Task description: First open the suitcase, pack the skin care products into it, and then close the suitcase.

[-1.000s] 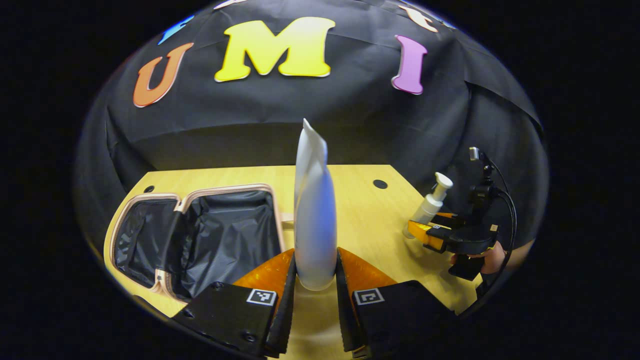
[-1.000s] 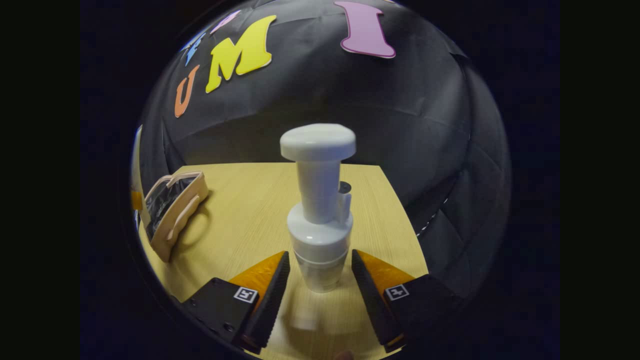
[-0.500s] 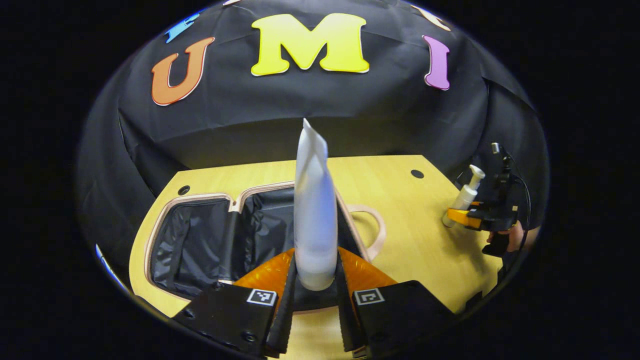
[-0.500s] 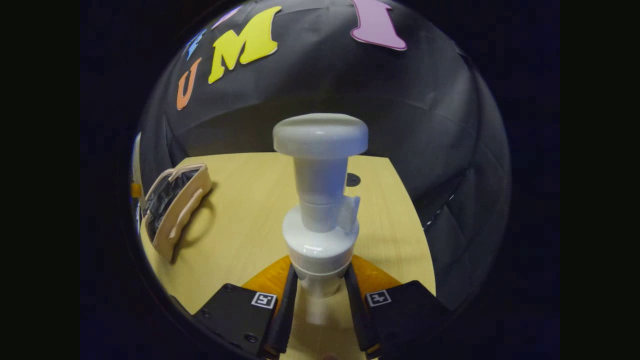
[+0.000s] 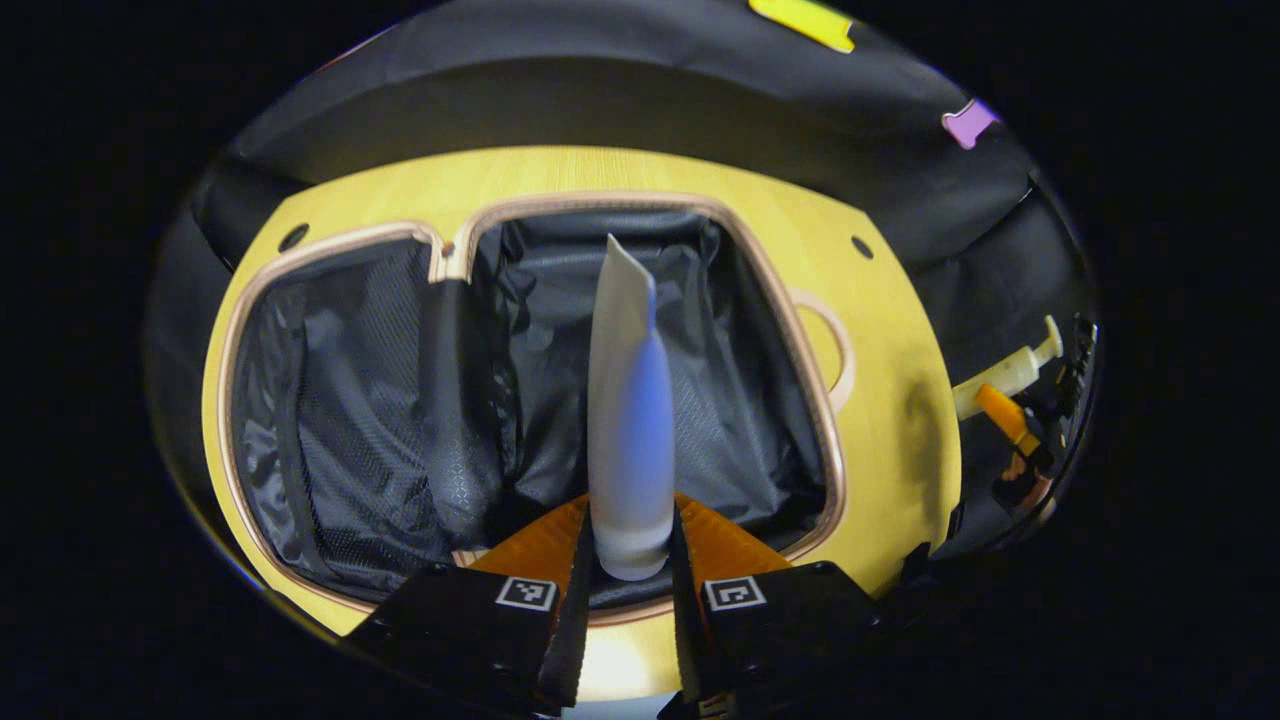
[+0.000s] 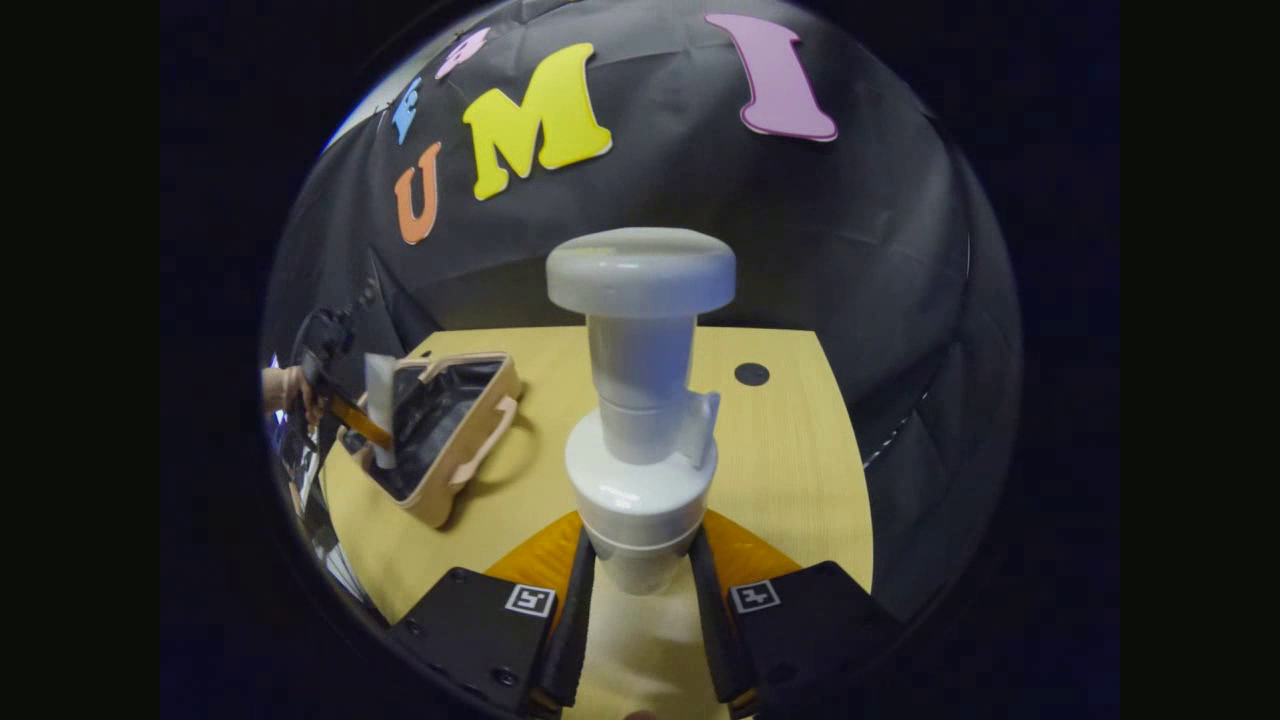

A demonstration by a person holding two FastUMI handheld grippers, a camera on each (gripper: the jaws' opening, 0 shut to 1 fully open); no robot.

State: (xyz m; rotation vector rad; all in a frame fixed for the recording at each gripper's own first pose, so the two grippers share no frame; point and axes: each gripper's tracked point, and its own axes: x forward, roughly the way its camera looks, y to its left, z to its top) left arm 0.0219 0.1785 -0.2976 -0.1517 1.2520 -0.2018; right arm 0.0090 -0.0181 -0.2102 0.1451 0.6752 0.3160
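Above the open suitcase (image 5: 300, 420) on the tabletop (image 5: 900, 400), the left gripper (image 5: 628, 590) fingers pinch a white tube (image 5: 625, 420). Far right, the right gripper (image 6: 640, 610) fingers pinch a pump bottle (image 6: 640, 400).

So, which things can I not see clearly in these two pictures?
- Left gripper view: the tube covers part of the suitcase lining behind it.
- Left gripper view: the right gripper and pump bottle sit small and warped at the edge.
- Right gripper view: the fingers cover the bottle's lower body.
- Right gripper view: the left gripper is too small to judge.
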